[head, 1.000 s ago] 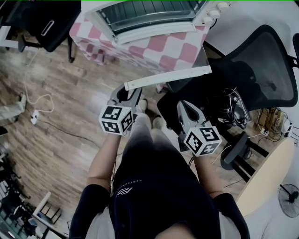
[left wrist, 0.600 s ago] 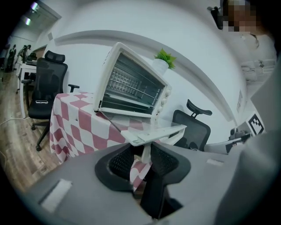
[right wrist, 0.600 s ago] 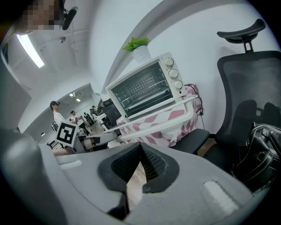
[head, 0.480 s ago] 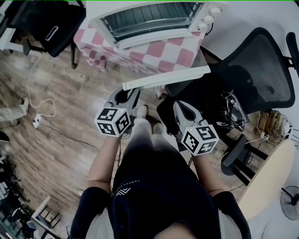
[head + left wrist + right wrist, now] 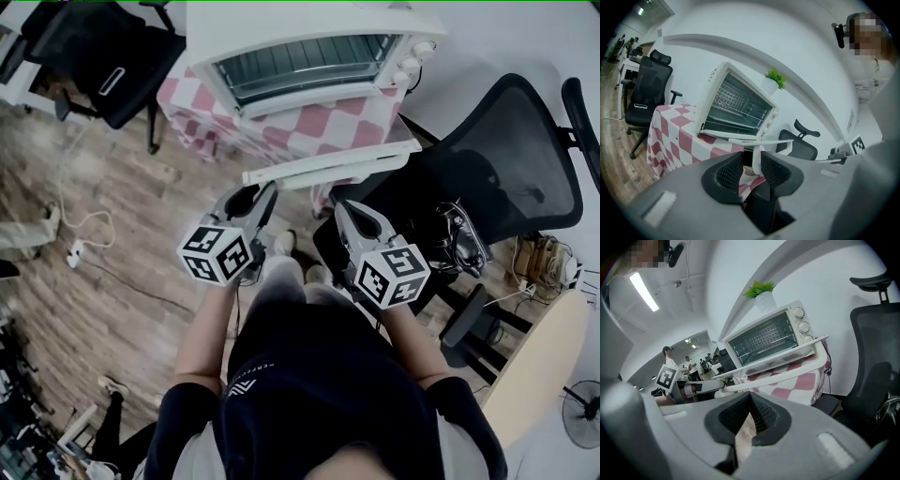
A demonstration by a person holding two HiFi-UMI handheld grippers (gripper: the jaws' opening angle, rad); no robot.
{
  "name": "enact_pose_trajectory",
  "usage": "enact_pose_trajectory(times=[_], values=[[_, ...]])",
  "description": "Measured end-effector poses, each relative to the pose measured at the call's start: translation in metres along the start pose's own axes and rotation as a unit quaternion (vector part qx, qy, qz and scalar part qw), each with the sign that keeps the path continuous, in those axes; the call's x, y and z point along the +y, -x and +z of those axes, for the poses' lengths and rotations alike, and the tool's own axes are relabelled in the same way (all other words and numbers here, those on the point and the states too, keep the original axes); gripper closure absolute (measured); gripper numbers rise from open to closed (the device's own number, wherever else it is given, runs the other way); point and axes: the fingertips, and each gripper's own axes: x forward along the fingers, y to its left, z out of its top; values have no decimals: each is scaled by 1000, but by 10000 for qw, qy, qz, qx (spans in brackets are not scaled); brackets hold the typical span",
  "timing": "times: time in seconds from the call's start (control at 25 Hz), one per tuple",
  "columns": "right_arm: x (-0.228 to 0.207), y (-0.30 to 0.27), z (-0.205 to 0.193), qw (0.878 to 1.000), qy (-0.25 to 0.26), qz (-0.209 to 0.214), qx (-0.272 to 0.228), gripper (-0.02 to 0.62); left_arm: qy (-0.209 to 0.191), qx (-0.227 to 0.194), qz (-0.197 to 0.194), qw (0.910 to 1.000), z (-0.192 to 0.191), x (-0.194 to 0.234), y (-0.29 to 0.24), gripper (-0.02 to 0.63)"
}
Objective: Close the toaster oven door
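Observation:
A white toaster oven point(image 5: 309, 56) stands on a table with a pink-and-white checked cloth point(image 5: 309, 127). Its door hangs open, roughly level, with the long white handle point(image 5: 328, 167) towards me. My left gripper point(image 5: 253, 195) is at the handle's left end. In the left gripper view its jaws point(image 5: 752, 157) stand apart with the white handle end point(image 5: 755, 159) between them and a dark gap on the left side. My right gripper point(image 5: 340, 208) sits just below the middle of the handle, shut on nothing. The right gripper view shows the handle point(image 5: 779, 377) above its jaws.
A black mesh office chair point(image 5: 506, 169) stands close at the right, and another black chair point(image 5: 103, 47) at the upper left. A cable and plug point(image 5: 70, 244) lie on the wood floor. A small potted plant point(image 5: 772, 82) tops the oven. People stand far off point(image 5: 670, 359).
More of the oven has come into the head view. Both grippers have drifted slightly left and stay right under the handle, which now sits nearer the oven front.

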Motion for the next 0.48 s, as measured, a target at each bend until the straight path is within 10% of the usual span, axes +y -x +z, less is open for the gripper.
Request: enact_pose_trajectory(times=[0.48], values=[[0, -19, 36, 9996, 221, 129, -150, 592, 518, -655, -313, 9960, 69, -2, -1, 462]])
